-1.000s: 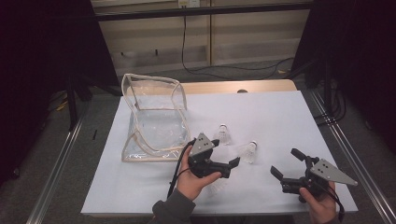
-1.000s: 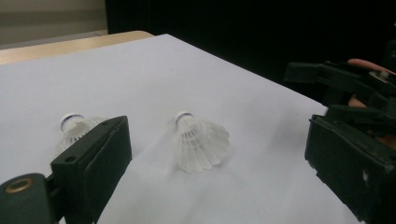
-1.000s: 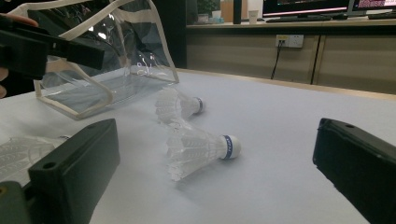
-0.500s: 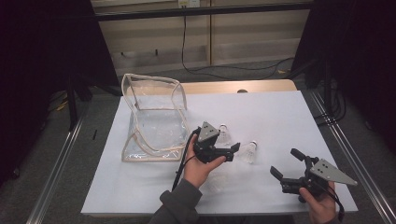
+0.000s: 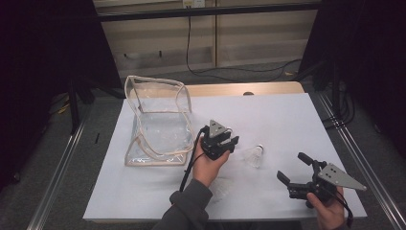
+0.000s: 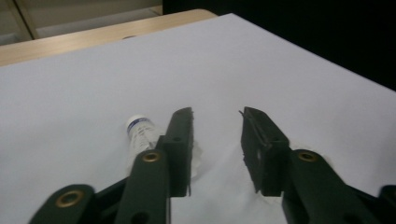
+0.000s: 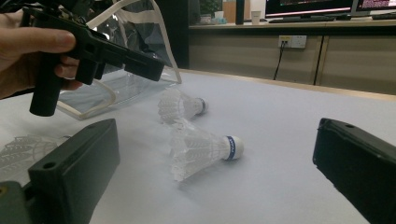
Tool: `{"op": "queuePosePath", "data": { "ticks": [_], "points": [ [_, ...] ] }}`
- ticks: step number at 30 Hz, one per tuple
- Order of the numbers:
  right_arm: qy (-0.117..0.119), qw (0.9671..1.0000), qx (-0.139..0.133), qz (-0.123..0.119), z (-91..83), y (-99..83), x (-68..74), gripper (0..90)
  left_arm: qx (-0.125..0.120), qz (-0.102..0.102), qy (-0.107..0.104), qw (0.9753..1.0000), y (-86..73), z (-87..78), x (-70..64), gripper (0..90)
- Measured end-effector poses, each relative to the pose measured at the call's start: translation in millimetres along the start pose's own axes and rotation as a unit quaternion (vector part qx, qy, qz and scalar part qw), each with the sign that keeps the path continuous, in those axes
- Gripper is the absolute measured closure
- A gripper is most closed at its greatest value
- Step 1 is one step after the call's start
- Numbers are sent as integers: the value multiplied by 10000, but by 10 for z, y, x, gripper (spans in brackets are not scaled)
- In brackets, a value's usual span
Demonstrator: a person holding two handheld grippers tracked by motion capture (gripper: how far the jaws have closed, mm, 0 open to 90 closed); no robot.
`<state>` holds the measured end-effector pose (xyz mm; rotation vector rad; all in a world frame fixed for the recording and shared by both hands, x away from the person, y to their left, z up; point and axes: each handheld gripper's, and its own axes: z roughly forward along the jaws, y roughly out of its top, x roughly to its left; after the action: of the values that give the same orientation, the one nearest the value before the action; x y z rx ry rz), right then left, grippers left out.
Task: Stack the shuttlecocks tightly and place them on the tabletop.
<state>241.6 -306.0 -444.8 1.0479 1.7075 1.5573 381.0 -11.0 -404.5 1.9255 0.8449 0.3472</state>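
Shuttlecocks counted on the desk (image 5: 287, 115): three.
One (image 6: 140, 133) is seen beside the wide left claw (image 5: 226, 142); the right claw (image 5: 293, 168) is held wide.

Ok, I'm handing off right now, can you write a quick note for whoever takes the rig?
Left gripper: open, over the first shuttlecock beside the clear bag, nothing gripped.
Right gripper: open, empty, near the table's front edge.
Second shuttlecock lies between the grippers, third shuttlecock by the left sleeve.
Done: nothing seen in the bag.
Left: probably grip each one and bag it.
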Motion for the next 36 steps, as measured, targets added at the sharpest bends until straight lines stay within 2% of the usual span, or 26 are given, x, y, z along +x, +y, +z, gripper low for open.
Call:
{"op": "queuePosePath", "data": {
  "ticks": [2,4,5,6,10,13,15,16,18,19,20,22,23,25,30,32,33,35,36],
  "points": [
    [6,10000,2,8,-4,-2,-6,2,117,49,89,9999,-16,21,23,786],
    [-3,10000,-2,7,-3,-3,-8,2,232,55,165,9996,-23,33,40,815],
    [-3,10000,2,8,-4,-3,-9,2,246,52,209,9995,-21,36,37,881],
    [3,10000,-11,6,-4,-1,-8,2,281,63,225,9993,-16,33,37,900],
    [1,10000,-7,4,0,0,0,2,519,174,324,9980,-23,51,19,900],
    [6,10000,-6,-6,1,-1,1,2,554,200,323,9977,-17,52,16,900],
    [6,10000,-6,-10,3,-1,1,2,563,272,400,9972,-9,59,21,900],
    [8,10000,1,-4,3,0,3,2,577,370,463,9966,-1,63,30,900],
    [16,10000,0,-4,4,1,5,3,523,377,479,9968,11,79,46,900],
    [17,10000,1,-12,5,1,6,3,513,459,570,9960,17,88,57,887],
    [23,10000,-1,-13,5,2,6,3,533,559,714,9945,17,99,71,828],
    [26,10000,-2,-8,4,0,5,3,611,595,780,9933,1,134,83,698],
    [26,10000,-2,-8,4,0,5,3,649,655,860,9920,-6,150,89,698],
    [24,10000,2,-10,4,-3,0,3,691,741,971,9901,-17,173,97,622],
    [41,10000,4,1,4,-2,0,3,850,778,976,9885,-52,256,106,623],
    [55,10000,-2,5,9,-4,3,3,962,751,962,9879,-74,293,118,655],
    [55,10000,-2,5,9,-4,3,3,975,766,967,9876,-84,311,125,655],
    [57,10000,8,9,9,-5,3,3,969,678,964,9883,-90,331,138,728],
    [57,10000,8,9,9,-5,3,3,958,705,978,9881,-89,338,142,728]
  ]
}}
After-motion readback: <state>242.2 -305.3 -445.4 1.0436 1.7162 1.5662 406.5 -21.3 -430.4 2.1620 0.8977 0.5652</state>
